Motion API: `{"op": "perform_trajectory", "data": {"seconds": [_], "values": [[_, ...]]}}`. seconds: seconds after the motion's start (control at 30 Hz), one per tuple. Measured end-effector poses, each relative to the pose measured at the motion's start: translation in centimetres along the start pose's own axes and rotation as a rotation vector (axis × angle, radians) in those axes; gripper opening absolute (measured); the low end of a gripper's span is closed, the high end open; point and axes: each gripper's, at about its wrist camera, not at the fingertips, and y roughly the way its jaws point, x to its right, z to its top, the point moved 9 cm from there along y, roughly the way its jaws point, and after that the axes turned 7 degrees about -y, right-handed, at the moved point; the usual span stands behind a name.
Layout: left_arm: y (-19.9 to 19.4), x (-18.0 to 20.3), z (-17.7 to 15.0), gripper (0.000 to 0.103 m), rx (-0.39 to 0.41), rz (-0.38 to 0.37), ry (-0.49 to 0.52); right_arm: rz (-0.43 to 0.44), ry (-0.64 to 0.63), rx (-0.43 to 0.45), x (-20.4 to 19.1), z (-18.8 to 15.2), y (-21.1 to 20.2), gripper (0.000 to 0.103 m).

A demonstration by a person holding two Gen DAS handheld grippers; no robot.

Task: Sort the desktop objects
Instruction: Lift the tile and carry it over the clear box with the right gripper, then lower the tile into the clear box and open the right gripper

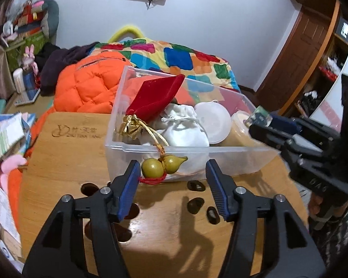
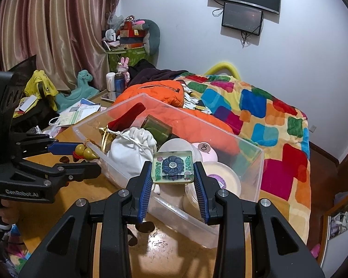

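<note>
A wooden counter is seen in front of a bed covered with a quilt and an orange jacket. On the counter a clear bin is placed, and the sorted things are collected in it: a red pouch with a gold tie, a white pouch, round lidded tubs and a dark green box.

The left tool is held low before the near wall of the bin, and its jaws are spread with nothing pressed between the pads. A gourd charm hangs just outside that wall on a gold cord which runs over the rim to the red pouch. It lies between the open jaws, close to the left pad, but is not gripped. Probably it has been let go here so that the cord stays in the bin, though the gourd itself is not yet inside.

The right tool is pinching a square resin block with a blue flower set in it. The block is held by its two side edges, flat face towards the camera, above the right part of the bin, over the tubs. It seems to be held there so that it can be dropped among the other things.

Some small dark stones are left on the counter near the left tool and are judged to be still unsorted.
</note>
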Motion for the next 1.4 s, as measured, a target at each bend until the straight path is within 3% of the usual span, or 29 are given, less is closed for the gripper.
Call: {"op": "perform_trajectory", "data": {"seconds": [0.07,0.1,0.17,0.5,0.8,0.97,1.27,1.33,1.4], "values": [[0.0,-0.1,0.0,0.053,0.001,0.001,-0.007,0.003,-0.003,-0.007,0.0,-0.1,0.3,0.032],[0.0,-0.2,0.0,0.043,0.001,0.007,-0.007,0.005,-0.002,-0.010,0.0,-0.1,0.5,0.032],[0.2,-0.4,-0.2,0.032,-0.007,0.004,-0.016,0.010,0.002,-0.014,0.0,-0.1,0.7,0.032],[-1.2,0.1,-0.1,0.030,0.019,-0.015,0.013,0.032,0.012,-0.032,0.0,-0.4,1.9,0.032],[-2.1,0.7,2.0,0.027,0.041,-0.043,0.023,0.047,0.011,-0.047,-0.3,-0.5,2.7,0.032],[-1.1,1.0,3.0,0.020,0.030,-0.020,0.041,0.062,0.022,-0.050,-0.2,-0.5,2.9,0.032],[0.6,1.0,3.3,0.020,0.038,0.077,0.086,0.041,0.008,-0.046,-0.4,-0.4,2.8,0.032],[0.6,1.1,3.2,0.020,0.048,0.100,0.108,0.032,0.003,-0.043,-0.4,-0.4,2.8,0.032],[0.5,1.4,3.2,0.028,0.052,0.108,0.125,0.014,-0.006,-0.039,-0.5,-0.4,2.7,0.032]]}}
